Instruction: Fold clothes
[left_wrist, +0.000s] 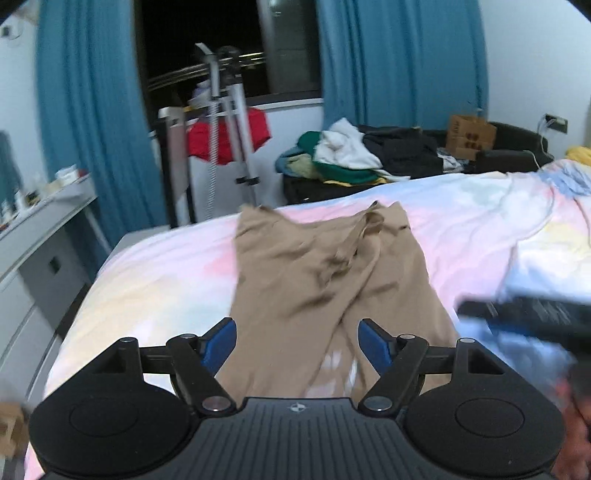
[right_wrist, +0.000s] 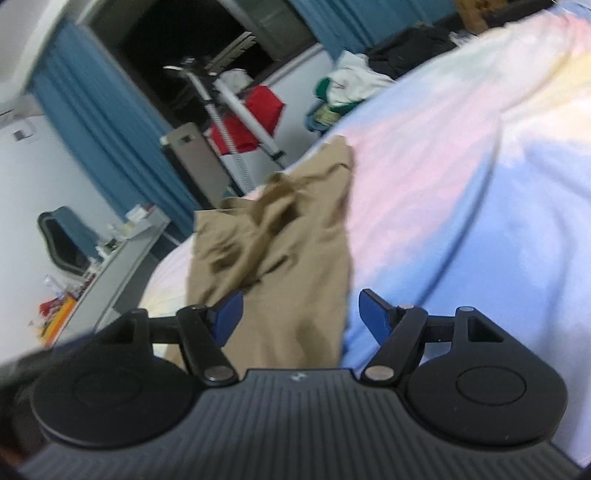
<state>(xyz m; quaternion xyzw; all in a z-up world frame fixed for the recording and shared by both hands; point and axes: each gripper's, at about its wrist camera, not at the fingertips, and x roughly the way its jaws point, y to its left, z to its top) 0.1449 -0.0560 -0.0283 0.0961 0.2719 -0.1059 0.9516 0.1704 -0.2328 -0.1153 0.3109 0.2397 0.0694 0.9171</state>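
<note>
**Even indoor light, motion blur, strong fisheye bend**

Room lit evenly, likely from overhead; source not in view. Window black, no daylight. Cool cast on the walls. Shadows soft: faint dark creases in the tan garment, weak shade under its folds. No hard glare; the bedsheet ahead of the left gripper is washed pale. Right wrist view is tilted and smeared throughout, and the curtain bows at the frame edge. A dark, blurred shape at the right of the left view cannot be read. Corners vignette black.
</note>
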